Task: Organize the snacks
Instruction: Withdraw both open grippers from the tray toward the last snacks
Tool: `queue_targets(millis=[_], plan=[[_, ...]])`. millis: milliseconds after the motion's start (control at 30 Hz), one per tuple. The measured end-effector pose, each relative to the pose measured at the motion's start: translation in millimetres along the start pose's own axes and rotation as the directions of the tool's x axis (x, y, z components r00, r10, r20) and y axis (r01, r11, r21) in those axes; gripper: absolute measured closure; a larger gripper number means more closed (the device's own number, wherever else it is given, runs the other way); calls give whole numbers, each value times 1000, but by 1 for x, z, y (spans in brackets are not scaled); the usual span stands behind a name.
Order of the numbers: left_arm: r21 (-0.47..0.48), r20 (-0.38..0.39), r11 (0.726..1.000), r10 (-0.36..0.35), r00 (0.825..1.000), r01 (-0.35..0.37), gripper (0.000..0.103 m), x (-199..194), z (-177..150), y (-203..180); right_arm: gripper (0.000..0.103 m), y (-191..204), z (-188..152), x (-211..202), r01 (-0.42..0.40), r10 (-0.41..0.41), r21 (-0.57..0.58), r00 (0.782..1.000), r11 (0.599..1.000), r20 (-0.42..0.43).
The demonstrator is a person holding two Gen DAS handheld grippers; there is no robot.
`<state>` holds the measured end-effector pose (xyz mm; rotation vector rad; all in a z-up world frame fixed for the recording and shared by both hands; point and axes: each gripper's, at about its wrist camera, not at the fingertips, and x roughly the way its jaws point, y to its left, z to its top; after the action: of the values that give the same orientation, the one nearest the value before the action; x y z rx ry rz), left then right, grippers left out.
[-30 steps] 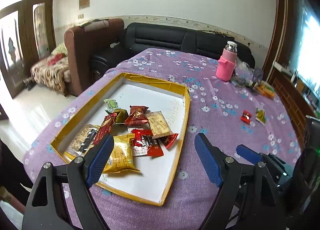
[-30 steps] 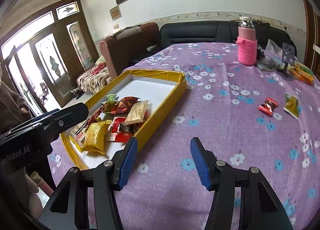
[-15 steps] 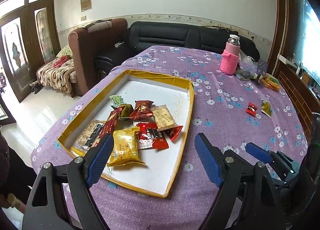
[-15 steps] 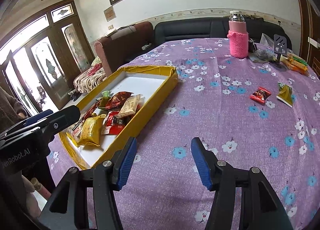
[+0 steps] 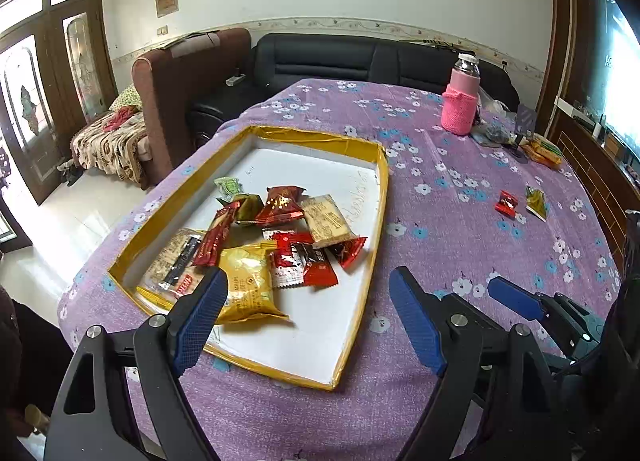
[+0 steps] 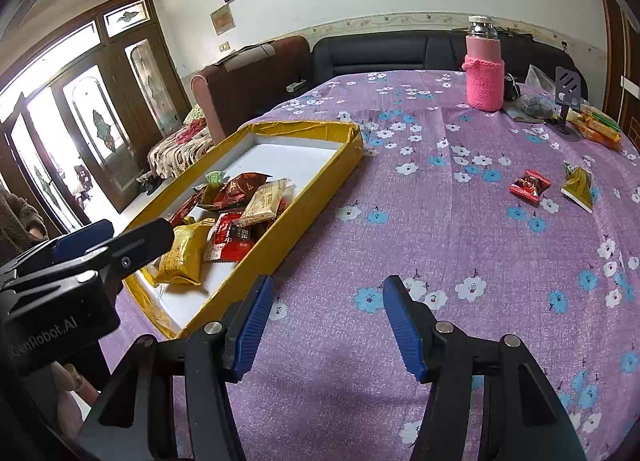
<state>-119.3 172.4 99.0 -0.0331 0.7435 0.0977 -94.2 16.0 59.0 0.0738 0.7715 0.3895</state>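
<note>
Barely any change over the last second: view pulled back slightly, nothing picked up. Left gripper [image 5: 308, 313] gaped wide, empty, over tray [image 5: 320, 137] holding about 10 snacks [image 5: 276, 237]. Right gripper [image 6: 326, 323] partly open, empty. 2 stray packets, red [image 6: 529, 185] and green-gold [image 6: 578, 185], waited far right. Pile labels unreadable.

A heap of snack packets [image 5: 272, 245] lies in a shallow tray [image 5: 382, 181] on the left of the table [image 6: 440, 245]; two loose packets [image 6: 530, 185] (side by side) lie well right, a bottle [image 6: 484, 69] behind them.
</note>
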Motion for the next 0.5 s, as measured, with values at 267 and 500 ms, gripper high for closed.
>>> queue_targets(millis=[267,500], plan=[[23,-19,1000,-11,1000,12,19,4,-4,-9,42,-6,-2,3,1,-1,14,1000,1000,-11],[69,-35,993,-90,995,93,20,1,6,-25,42,-22,-6,4,25,-25,15,999,1000,-25]])
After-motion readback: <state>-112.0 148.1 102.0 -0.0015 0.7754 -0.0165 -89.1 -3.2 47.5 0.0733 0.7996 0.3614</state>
